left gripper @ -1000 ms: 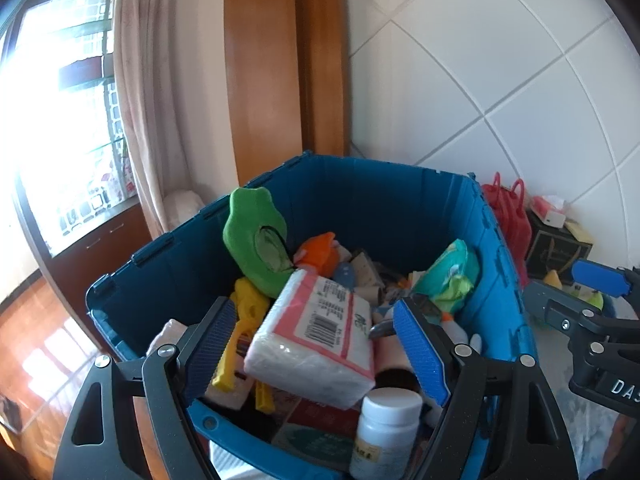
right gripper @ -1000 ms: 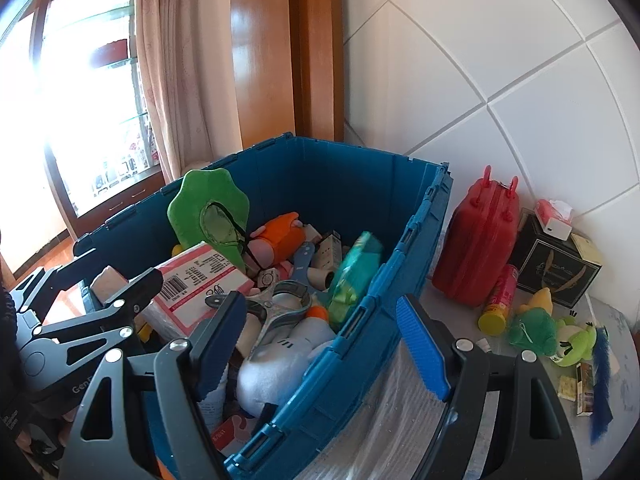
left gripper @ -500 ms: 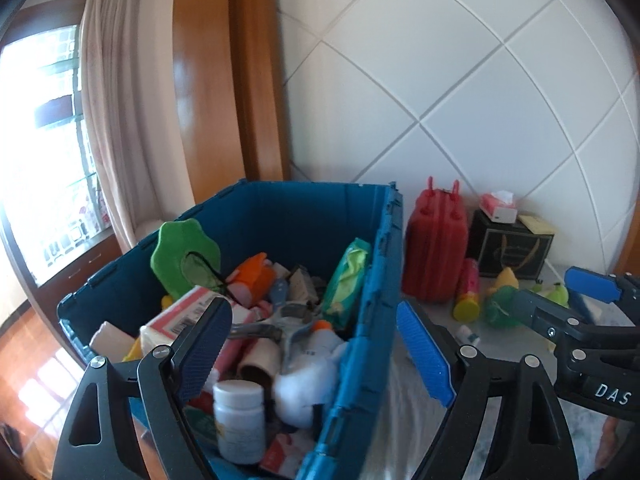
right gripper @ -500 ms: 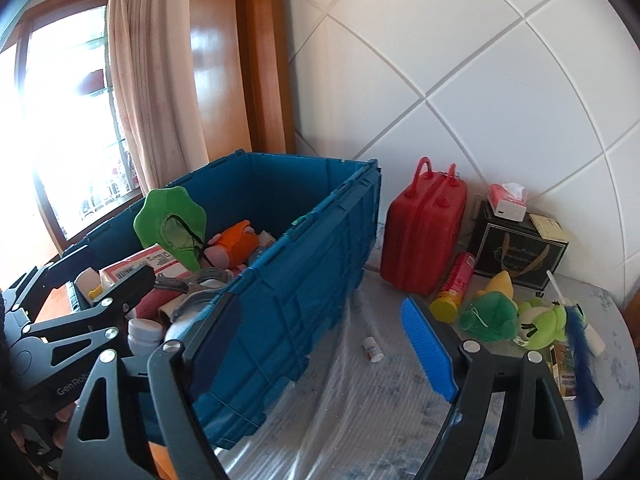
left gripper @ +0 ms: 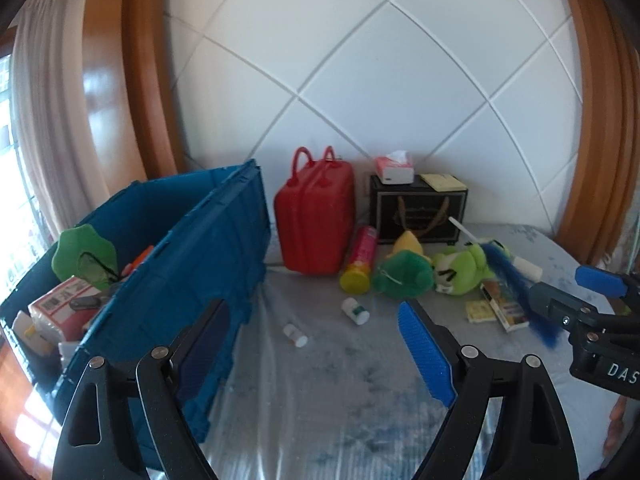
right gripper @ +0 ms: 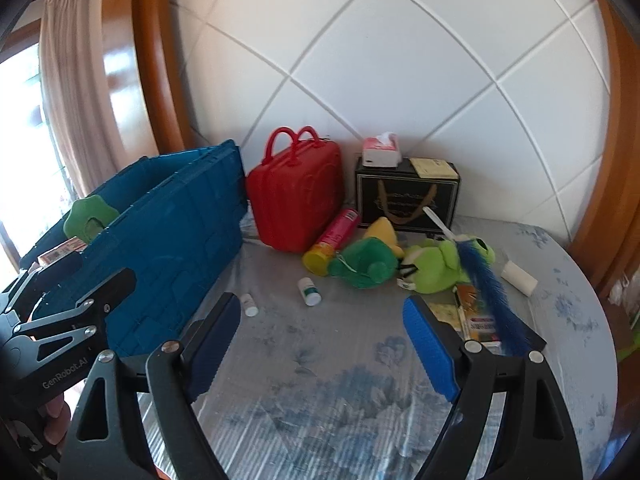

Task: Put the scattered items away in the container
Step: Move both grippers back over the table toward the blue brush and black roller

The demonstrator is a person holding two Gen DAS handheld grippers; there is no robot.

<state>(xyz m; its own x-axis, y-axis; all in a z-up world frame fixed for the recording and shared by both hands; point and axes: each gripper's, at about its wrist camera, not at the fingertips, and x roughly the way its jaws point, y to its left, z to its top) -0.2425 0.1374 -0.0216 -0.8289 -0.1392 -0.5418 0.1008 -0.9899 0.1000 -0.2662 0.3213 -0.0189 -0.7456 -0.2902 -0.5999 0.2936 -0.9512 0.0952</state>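
Observation:
The blue crate [left gripper: 208, 248] stands at the left of the table, packed with several items, among them a green plush and a tissue pack. My left gripper [left gripper: 312, 320] hangs open and empty above the table beside the crate's wall. My right gripper [right gripper: 322, 312] is open and empty too, over the flowered tablecloth. Ahead lie two small white bottles [left gripper: 295, 335] [left gripper: 355, 311], a pink tube with a yellow cap [left gripper: 360, 260], a dark green plush [left gripper: 404, 276], a light green frog plush [left gripper: 460, 268], a blue feather wand [right gripper: 492, 292], thin booklets [right gripper: 476, 316] and a white roll [right gripper: 518, 276].
A red case [left gripper: 316, 216] and a black gift box [left gripper: 418, 212] with a tissue box [left gripper: 394, 168] on top stand against the tiled wall. A wooden frame rises at the right. The table's round edge [right gripper: 600, 320] curves away on the right.
Both grippers have swung right, from over the crate's contents to over the tablecloth. The crate now sits at the left of both views, and the scattered items have come into view.

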